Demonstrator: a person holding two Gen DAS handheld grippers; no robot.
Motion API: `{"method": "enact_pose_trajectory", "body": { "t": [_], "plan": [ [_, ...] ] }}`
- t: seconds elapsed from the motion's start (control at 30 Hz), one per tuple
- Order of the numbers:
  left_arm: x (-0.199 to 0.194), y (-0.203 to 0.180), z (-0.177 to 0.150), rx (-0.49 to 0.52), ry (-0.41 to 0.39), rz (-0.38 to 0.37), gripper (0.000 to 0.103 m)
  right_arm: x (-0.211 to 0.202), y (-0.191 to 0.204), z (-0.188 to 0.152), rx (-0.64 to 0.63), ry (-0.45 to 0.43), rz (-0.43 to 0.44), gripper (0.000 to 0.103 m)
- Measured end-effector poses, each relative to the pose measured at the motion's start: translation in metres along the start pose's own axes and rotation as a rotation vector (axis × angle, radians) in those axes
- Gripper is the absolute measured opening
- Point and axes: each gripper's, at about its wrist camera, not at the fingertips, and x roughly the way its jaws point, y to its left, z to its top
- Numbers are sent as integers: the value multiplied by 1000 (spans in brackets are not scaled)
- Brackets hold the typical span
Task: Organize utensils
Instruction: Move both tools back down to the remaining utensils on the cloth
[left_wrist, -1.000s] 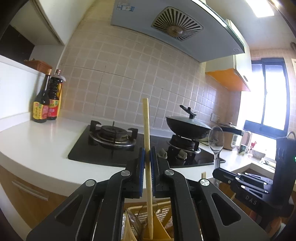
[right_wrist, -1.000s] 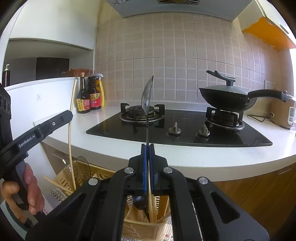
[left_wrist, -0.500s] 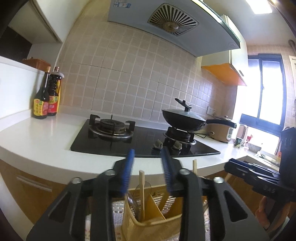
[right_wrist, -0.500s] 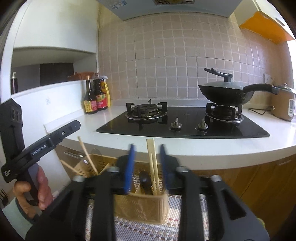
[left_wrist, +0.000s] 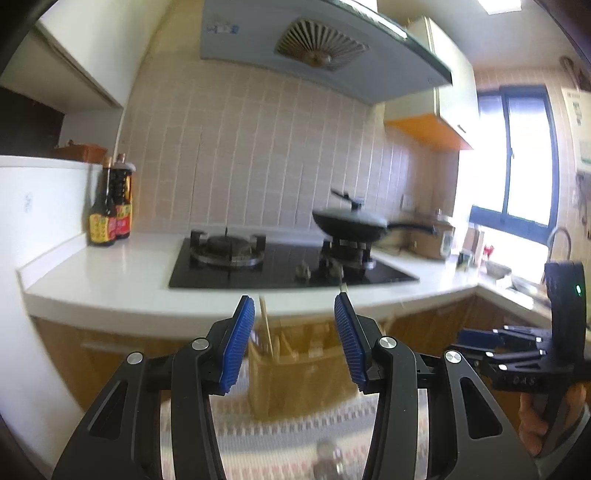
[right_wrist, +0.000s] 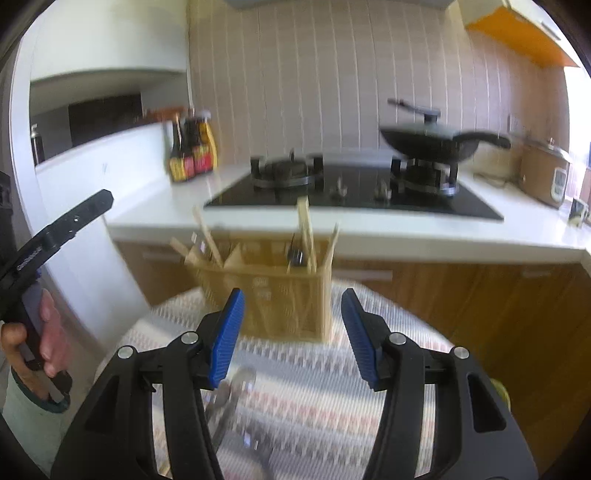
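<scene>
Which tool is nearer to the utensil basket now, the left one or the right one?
Left, by a small margin. The left tool is open, close in front of the utensil basket. The right tool, also open, sits a little further back from the basket.

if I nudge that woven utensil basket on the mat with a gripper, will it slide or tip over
The utensil basket looks tall, narrow and thin-walled, so probably light and apt to tip if pushed high. The chopsticks stand well above its rim, likely raising its balance point. The woven mat probably grips its base, so a low push may drag rather than slide it.
</scene>
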Motion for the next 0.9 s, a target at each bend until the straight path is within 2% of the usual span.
{"method": "enact_pose_trajectory", "body": {
  "t": [0.1, 0.23, 0.33, 0.37, 0.47, 0.57, 0.63, 0.73, 0.8, 0.9],
  "plan": [
    [-10, -6, -18, -9, 84, -4, 44, 6, 4, -16, 6, 106, -3, 51],
    [-10, -9, -51, -24, 248, -7, 44, 26, 7, -48, 17, 281, 5, 51],
    [-3, -10, -74, -19, 369, -14, 44, 35, 8, -69, 34, 368, 7, 51],
    [2, -10, -86, -16, 439, -21, 44, 37, 9, -75, 34, 386, 9, 51],
    [14, -10, -112, -15, 585, -46, 43, 40, 11, -88, 34, 432, 15, 51],
    [23, -13, -136, 2, 702, -58, 42, 46, 13, -101, 29, 479, 24, 51],
    [25, -16, -148, 24, 746, -49, 40, 50, 13, -106, 26, 501, 18, 51],
    [26, -19, -162, 59, 820, -73, 40, 55, 14, -116, 20, 527, -3, 51],
    [27, -23, -171, 82, 852, -71, 38, 60, 13, -122, 23, 537, -7, 42],
    [30, -24, -178, 87, 882, -58, 33, 65, 12, -127, 33, 549, -4, 38]
  ]
}}
